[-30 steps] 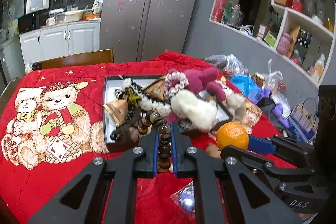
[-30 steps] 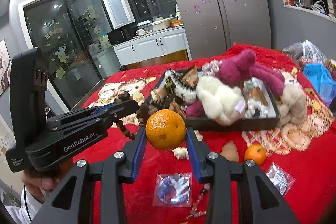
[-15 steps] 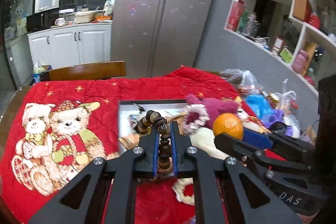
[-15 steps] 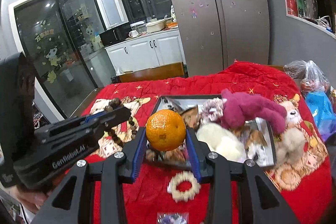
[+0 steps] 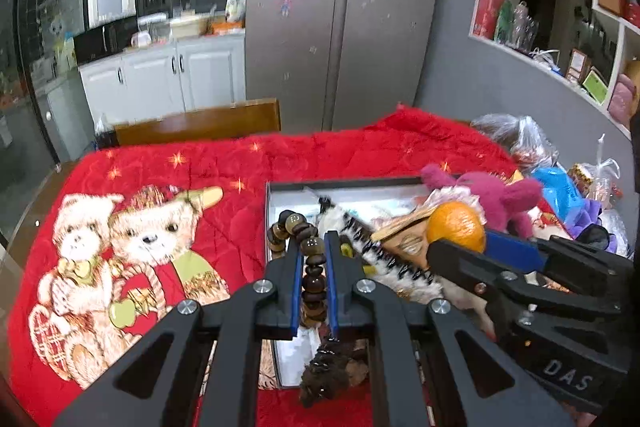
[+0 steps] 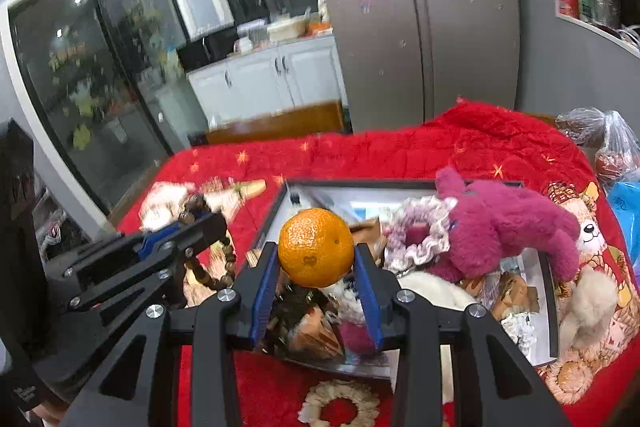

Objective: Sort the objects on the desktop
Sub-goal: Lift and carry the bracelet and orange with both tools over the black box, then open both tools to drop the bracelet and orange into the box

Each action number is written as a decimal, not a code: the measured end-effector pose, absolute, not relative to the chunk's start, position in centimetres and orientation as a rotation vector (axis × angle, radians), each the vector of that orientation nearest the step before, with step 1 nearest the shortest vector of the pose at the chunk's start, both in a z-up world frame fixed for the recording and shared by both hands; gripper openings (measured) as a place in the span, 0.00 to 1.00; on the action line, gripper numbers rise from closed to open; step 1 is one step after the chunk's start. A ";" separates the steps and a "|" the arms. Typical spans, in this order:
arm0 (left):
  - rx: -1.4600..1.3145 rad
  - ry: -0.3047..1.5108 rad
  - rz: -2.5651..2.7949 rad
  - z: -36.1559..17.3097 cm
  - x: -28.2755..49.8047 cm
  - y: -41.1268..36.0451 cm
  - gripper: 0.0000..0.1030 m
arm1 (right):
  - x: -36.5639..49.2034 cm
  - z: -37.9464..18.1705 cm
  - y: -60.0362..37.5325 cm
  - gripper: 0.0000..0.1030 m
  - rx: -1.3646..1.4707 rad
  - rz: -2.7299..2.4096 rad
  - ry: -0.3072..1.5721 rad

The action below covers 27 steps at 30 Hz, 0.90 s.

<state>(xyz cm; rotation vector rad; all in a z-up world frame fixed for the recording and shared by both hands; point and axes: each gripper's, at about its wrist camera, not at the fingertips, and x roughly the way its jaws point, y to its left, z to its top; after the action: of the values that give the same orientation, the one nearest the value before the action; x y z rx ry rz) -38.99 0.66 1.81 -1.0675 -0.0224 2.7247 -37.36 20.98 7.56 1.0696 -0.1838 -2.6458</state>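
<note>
My left gripper (image 5: 312, 247) is shut on a string of brown wooden beads (image 5: 314, 279), held above the near left corner of the black-rimmed tray (image 5: 344, 183). My right gripper (image 6: 316, 259) is shut on an orange (image 6: 315, 247) and holds it above the tray (image 6: 360, 183). The orange also shows in the left wrist view (image 5: 456, 227), and the beads hang from the left gripper in the right wrist view (image 6: 216, 267). The tray holds a magenta plush toy (image 6: 504, 223), a frilly scrunchie (image 6: 420, 235), a white plush and several small items.
A red blanket with teddy bears (image 5: 132, 247) covers the table. A cream scrunchie (image 6: 340, 403) lies on the blanket in front of the tray. Plastic bags (image 5: 516, 139) sit at the right edge. A wooden chair back (image 5: 200, 121) stands behind the table.
Both grippers have risen and moved forward over the tray, carrying the beads and the orange. The small items on the near blanket have dropped out of view.
</note>
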 end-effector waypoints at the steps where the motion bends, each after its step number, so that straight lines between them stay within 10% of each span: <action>1: -1.082 -0.030 2.721 1.4 -39.2 0.5 0.10 | -37.5 7.4 21.1 0.37 1.069 -2.647 -0.198; 27: -1.159 -0.046 2.689 -0.3 -40.2 -0.5 0.10 | -38.4 4.8 19.3 0.37 1.151 -2.569 -0.113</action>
<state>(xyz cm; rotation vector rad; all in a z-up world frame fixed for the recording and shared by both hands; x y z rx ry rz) -40.22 -0.46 -0.31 -1.1591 -0.0465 2.6888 -38.36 19.29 4.75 1.1507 -0.1132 -2.5688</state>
